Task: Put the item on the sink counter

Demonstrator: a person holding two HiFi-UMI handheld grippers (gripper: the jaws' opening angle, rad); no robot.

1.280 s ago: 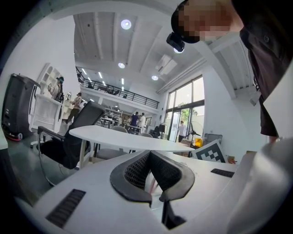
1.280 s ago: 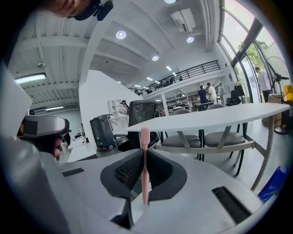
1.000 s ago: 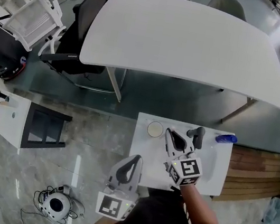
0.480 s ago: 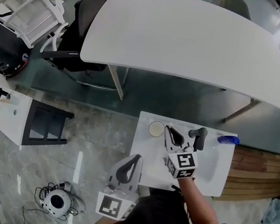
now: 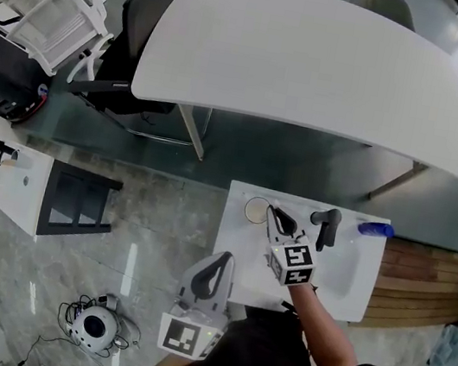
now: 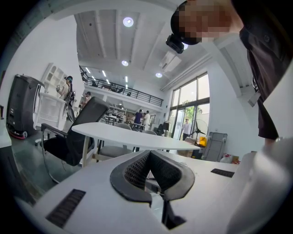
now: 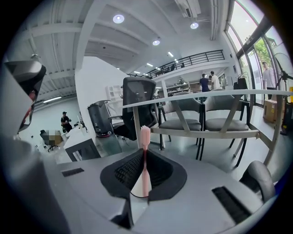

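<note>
Right gripper: your right gripper [image 7: 144, 170] has its jaws closed narrow on a pink toothbrush [image 7: 145, 148], pinching the handle between the two dark pads.
Toothbrush: it stands upright in your grip, with the head end rising above the jaw tips. It is above the sink counter [image 5: 234, 253], toward the counter's back left part, and is held rather than resting on it.
Cup: a pale round cup [image 5: 254, 210] stands at the sink counter's back left corner. Your right jaw tips are just beside it on its right. In the right gripper view a pale round shape shows low between the pads behind the handle. I cannot tell whether the toothbrush touches it.
Left gripper: your left gripper [image 6: 149, 160] has its jaws pressed together with nothing between them. It hangs off the sink counter's near left edge, close to your body.
Faucet: a black faucet [image 5: 327, 226] stands at the back of the sink counter, right of your right gripper and apart from it.
Blue item: a small blue thing [image 5: 373, 228] lies at the sink counter's back right corner.
Beyond the counter: a big white table [image 5: 320, 62] stands well past the sink counter's far side, with a black chair [image 5: 147, 23] at its left end.
</note>
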